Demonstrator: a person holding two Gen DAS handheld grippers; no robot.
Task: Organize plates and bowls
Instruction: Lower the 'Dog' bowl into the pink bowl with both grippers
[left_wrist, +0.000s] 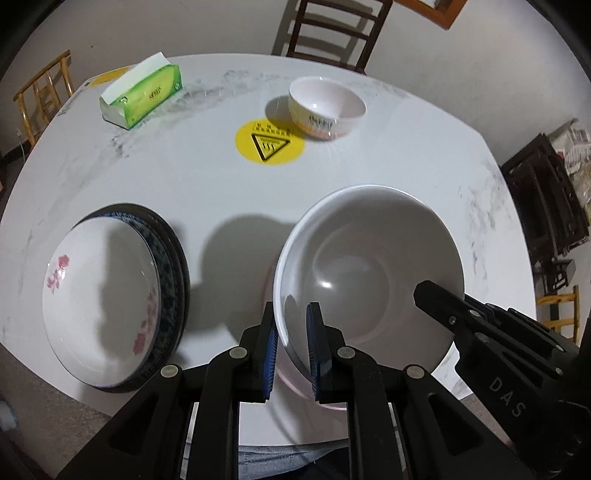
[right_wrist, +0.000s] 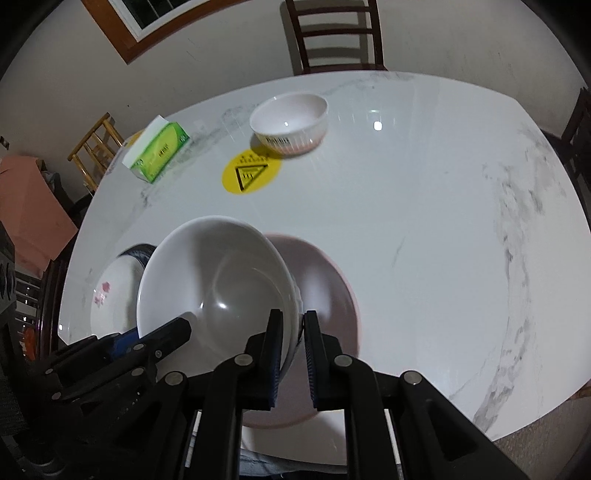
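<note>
A large plain white bowl (left_wrist: 369, 266) hangs just above the marble table (left_wrist: 388, 166), held from both sides. My left gripper (left_wrist: 291, 314) is shut on its near-left rim. In the right wrist view my right gripper (right_wrist: 293, 317) is shut on the opposite rim of the same bowl (right_wrist: 214, 273). Below it lies a pale pink dish (right_wrist: 325, 288), partly hidden by the bowl. A floral white plate (left_wrist: 99, 295) tops a stack of dark blue plates at the left. A small white bowl (left_wrist: 325, 107) with lettering stands far back.
A green tissue box (left_wrist: 144, 92) lies at the back left, and a yellow warning sticker (left_wrist: 269, 140) marks the table's middle. A dark wooden chair (left_wrist: 332, 33) stands behind the table, a yellow chair (left_wrist: 44, 96) to the left. The table edge runs close below the grippers.
</note>
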